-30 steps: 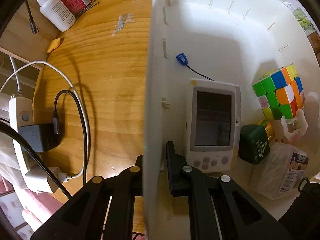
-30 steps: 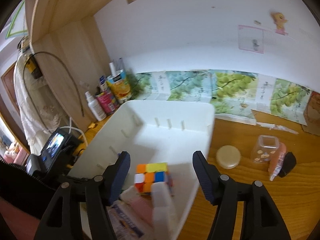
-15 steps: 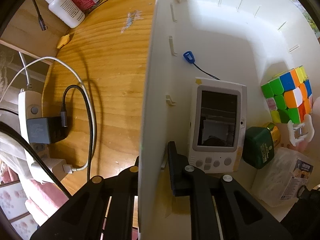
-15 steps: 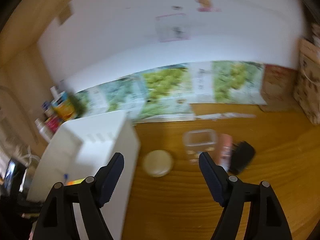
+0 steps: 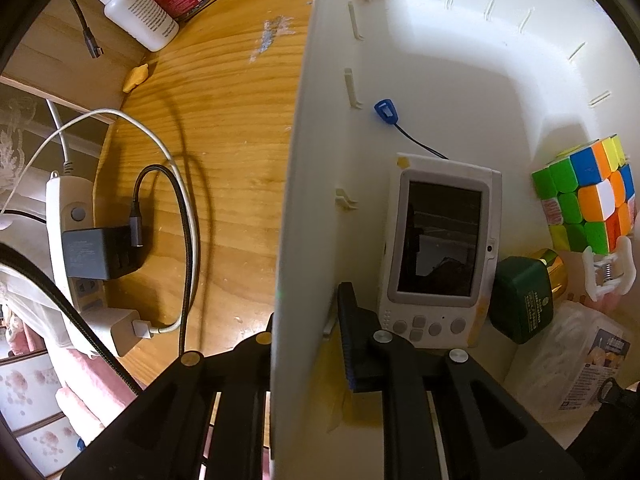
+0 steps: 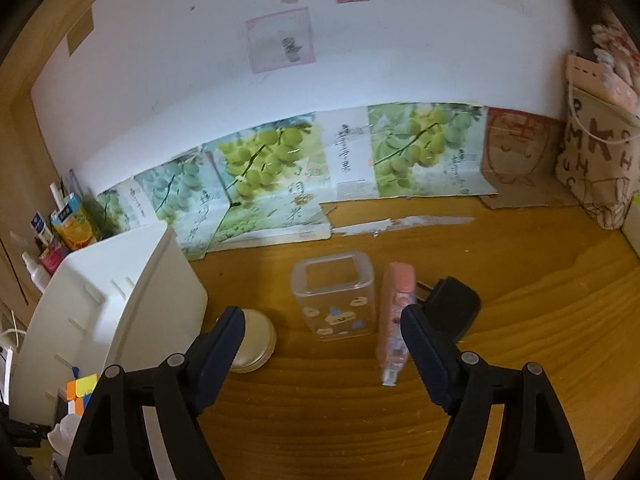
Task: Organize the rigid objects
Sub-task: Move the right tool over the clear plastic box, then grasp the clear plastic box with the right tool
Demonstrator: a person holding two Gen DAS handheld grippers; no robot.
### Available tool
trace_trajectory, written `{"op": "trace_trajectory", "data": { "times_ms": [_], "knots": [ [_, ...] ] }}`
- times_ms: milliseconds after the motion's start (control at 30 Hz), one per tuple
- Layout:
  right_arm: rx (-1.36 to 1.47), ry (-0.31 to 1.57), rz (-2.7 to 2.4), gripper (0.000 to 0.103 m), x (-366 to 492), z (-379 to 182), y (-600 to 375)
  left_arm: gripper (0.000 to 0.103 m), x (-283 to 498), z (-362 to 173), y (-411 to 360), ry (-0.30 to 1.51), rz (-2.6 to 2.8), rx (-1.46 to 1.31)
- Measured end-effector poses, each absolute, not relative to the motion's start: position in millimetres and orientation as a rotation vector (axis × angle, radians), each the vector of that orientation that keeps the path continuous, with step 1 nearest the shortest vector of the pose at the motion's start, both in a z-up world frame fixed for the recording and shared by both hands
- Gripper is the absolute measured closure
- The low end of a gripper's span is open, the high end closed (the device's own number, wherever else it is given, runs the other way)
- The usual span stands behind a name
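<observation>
My left gripper [image 5: 308, 320] points straight down and is shut on the side wall of a white bin [image 5: 440, 60]. One finger is inside the bin; the other is hidden behind the wall. Inside lie a colour cube [image 5: 588, 196], a white handheld device with a dark screen [image 5: 440, 240], a green bottle [image 5: 524, 296], a white clip [image 5: 608, 268] and a clear packet [image 5: 572, 356]. My right gripper [image 6: 322, 320] stands open above the desk with nothing between its fingers. Just beyond it stand a clear plastic container [image 6: 334, 296], a pink oblong thing [image 6: 394, 320], a black plug [image 6: 452, 308] and a round beige lid [image 6: 254, 340].
Left of the bin [image 6: 120, 292] lie a power strip [image 5: 64, 240] with a black adapter and looped cables, plus a white bottle [image 5: 136, 12]. Grape-print cardboard [image 6: 272, 184] lines the back wall. A printed bag [image 6: 596, 160] stands at the far right.
My right gripper has swung right, away from the bin and the cube, and now faces the clear container and lid with wider jaws. The left gripper has stayed on the bin wall.
</observation>
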State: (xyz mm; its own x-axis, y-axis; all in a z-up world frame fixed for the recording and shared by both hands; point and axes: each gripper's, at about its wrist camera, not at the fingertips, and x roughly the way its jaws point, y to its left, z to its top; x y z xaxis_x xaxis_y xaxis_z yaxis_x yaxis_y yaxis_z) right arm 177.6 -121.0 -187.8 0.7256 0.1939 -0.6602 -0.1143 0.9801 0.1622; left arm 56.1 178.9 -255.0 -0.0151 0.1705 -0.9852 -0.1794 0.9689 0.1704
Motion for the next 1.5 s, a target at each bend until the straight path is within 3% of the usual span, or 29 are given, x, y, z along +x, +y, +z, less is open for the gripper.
{"op": "trace_trajectory", "data": {
  "times_ms": [767, 867, 1000, 1500],
  "knots": [
    [0.036, 0.745, 0.112, 0.023, 215.8, -190.2, -111.2, 0.085, 39.8, -248.7, 175.8, 1.512, 0.304, -0.021],
    [0.021, 0.75, 0.095, 0.032, 217.3, -189.9, -108.7, 0.085, 36.4, -246.9, 177.1, 1.504, 0.307, -0.026],
    [-0.009, 0.761, 0.101, 0.053, 217.9, -189.7, -107.0, 0.084, 32.9, -243.3, 177.1, 1.492, 0.324, -0.029],
    [0.033, 0.742, 0.192, 0.053, 197.4, -155.8, -113.6, 0.083, 38.7, -240.6, 173.7, 1.521, 0.359, -0.031]
  ]
}}
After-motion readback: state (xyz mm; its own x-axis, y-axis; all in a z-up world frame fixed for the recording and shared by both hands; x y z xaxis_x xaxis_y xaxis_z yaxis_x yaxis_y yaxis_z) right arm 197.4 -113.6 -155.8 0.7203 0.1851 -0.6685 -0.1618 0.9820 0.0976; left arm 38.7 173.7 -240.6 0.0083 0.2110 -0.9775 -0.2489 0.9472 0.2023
